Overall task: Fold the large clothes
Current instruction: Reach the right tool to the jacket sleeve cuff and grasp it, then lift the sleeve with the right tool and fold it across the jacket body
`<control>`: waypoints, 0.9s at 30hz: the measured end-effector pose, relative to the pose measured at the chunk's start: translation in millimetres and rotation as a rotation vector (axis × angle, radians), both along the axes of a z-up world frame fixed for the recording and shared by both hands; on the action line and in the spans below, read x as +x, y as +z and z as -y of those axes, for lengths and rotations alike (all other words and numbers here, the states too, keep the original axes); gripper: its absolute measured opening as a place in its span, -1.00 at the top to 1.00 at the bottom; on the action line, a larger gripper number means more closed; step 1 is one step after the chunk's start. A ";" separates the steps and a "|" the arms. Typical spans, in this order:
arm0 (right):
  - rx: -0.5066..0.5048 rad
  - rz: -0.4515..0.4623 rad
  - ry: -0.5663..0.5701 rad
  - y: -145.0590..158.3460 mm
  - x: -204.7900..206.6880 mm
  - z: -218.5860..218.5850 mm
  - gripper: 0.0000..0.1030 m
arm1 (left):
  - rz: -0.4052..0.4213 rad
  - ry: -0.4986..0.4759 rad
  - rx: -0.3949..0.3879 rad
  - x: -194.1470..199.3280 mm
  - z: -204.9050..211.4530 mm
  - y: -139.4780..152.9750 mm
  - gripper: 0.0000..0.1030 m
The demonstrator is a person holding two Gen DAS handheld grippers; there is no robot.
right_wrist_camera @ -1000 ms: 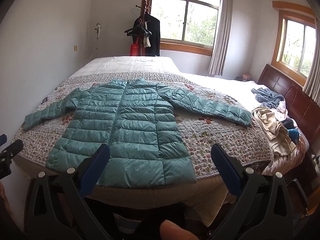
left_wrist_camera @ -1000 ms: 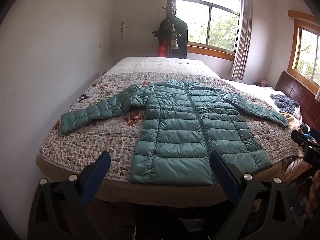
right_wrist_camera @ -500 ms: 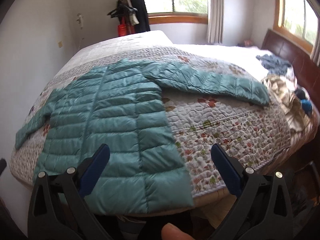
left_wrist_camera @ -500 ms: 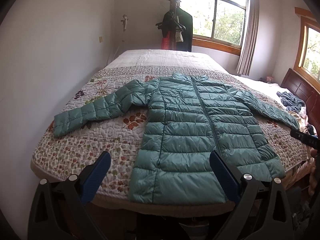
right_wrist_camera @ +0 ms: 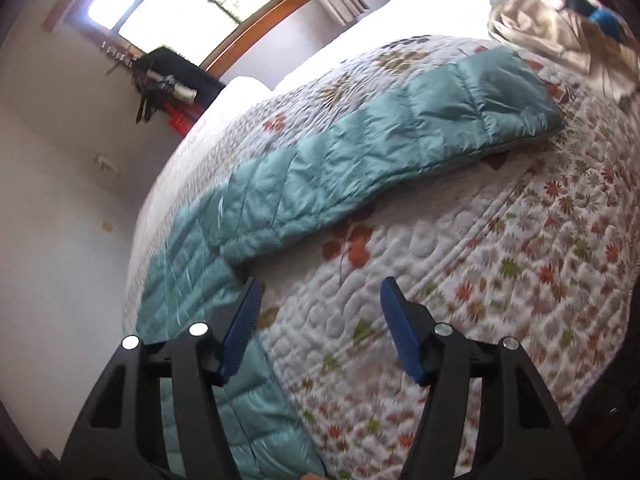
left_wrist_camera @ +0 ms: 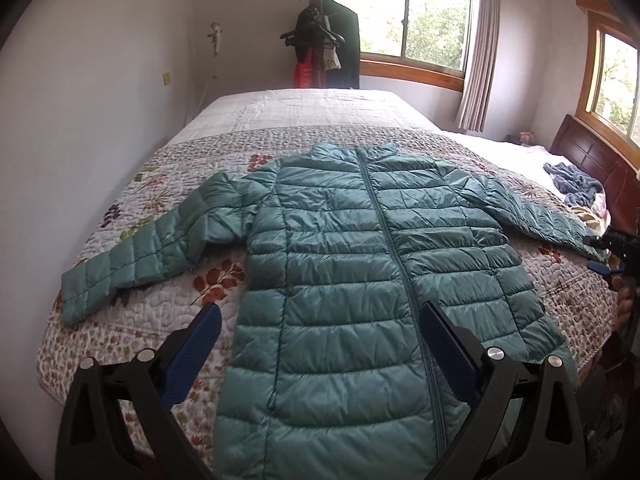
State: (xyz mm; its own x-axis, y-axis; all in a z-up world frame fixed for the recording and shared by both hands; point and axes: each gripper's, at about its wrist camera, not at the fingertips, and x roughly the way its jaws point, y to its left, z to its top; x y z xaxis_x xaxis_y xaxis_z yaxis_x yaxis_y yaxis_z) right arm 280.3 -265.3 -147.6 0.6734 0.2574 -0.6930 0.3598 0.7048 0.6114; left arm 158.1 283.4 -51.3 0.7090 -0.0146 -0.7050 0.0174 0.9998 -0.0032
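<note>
L wrist view:
jacket (left_wrist_camera: 352,272): teal puffer, flat on bed (left_wrist_camera: 168,320) w/ floral quilt, front up, zipped, both sleeves spread out to sides, hem toward cam.
left gripper (left_wrist_camera: 320,344): jaws wide open, holding nothing; over hem end of jacket, L pad over bare quilt just beside jacket's edge, R pad over jacket body near zip. Touching or above — can't tell.
right gripper (left_wrist_camera: 612,256): seen at far R edge, close to tip of jacket's sleeve; partly cut off.
bg: coat rack (left_wrist_camera: 324,40) w/ dark clothes by window, pile of clothes (left_wrist_camera: 576,184) at far R of bed.

R wrist view (tilted, some blur):
jacket sleeve (right_wrist_camera: 380,148): lies flat across quilt, cuff at upper R, well ahead of jaws.
right gripper (right_wrist_camera: 320,324): jaws open, empty; L pad at jacket body edge near armpit, R pad over bare quilt.
</note>
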 end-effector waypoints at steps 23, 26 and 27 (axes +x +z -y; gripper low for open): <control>0.407 0.230 -0.523 -70.7 14.7 161.1 0.45 | -0.104 -0.204 -0.307 105.6 4.1 -34.6 -0.93; 0.342 0.238 -0.499 -52.1 28.1 163.2 0.81 | -0.106 -0.177 -0.365 109.4 -21.3 -35.5 -0.93; 0.304 0.251 -0.479 -40.0 32.7 161.2 0.85 | -0.101 -0.160 -0.363 109.1 -30.7 -33.8 -0.93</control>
